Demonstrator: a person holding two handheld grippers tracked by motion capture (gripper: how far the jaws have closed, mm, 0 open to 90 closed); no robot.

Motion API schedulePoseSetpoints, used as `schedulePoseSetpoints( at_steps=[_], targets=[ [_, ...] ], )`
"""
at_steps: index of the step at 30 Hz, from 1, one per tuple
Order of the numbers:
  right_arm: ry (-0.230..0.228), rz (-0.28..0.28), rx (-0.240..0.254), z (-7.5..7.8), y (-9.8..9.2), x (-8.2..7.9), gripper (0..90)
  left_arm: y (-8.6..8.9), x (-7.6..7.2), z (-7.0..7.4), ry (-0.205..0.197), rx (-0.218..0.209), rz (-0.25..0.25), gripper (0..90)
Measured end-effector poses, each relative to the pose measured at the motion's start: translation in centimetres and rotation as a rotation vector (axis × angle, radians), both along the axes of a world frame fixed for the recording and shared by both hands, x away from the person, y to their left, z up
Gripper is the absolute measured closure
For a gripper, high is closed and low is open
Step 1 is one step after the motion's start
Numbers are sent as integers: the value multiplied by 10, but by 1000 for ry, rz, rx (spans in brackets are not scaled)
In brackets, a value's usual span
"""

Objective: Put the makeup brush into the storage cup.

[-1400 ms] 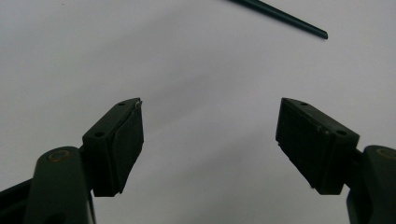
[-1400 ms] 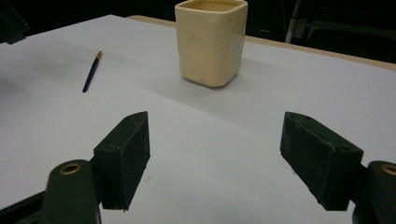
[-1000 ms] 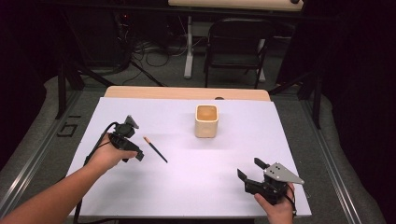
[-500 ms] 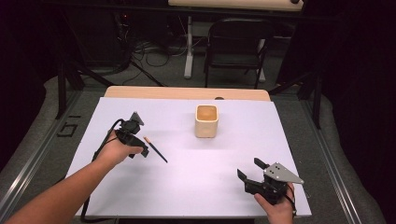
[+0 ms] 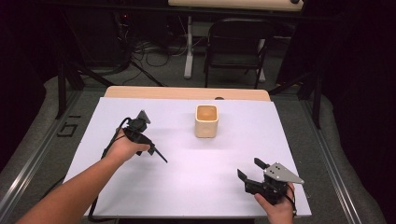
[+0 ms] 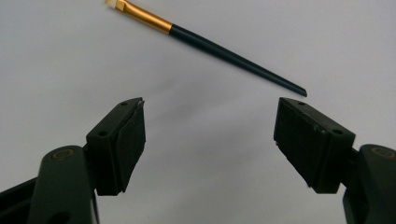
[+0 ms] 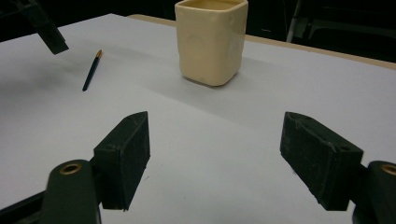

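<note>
The left hand-held gripper (image 5: 148, 150) hangs over the paintbrush (image 6: 205, 43) with its jaws wide apart and nothing between them — in the left gripper view the brush lies on the white bench (image 5: 196, 168) just beyond the jaw tips, untouched. The brush rests toward the bench's left edge, well apart from the cream square cup (image 5: 206, 121) near the far edge. The right hand-held gripper (image 5: 249, 171) sits by the near right corner, jaws spread and empty.
</note>
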State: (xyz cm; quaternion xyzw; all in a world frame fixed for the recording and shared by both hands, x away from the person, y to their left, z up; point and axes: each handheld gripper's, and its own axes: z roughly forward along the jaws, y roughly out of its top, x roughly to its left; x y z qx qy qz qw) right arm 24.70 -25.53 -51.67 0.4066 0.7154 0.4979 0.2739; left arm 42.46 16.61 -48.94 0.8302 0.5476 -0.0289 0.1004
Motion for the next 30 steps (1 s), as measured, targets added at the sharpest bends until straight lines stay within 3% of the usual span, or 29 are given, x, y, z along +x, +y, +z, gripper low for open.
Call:
schedulePoseSetpoints(
  at_steps=[13,30],
  targets=[
    [4,0,-2,0,-1,0,243,-10,6,-4,10,2,1,254],
    [4,4,-2,0,-1,0,243,-32,9,-18,38,23,-35,260]
  ],
)
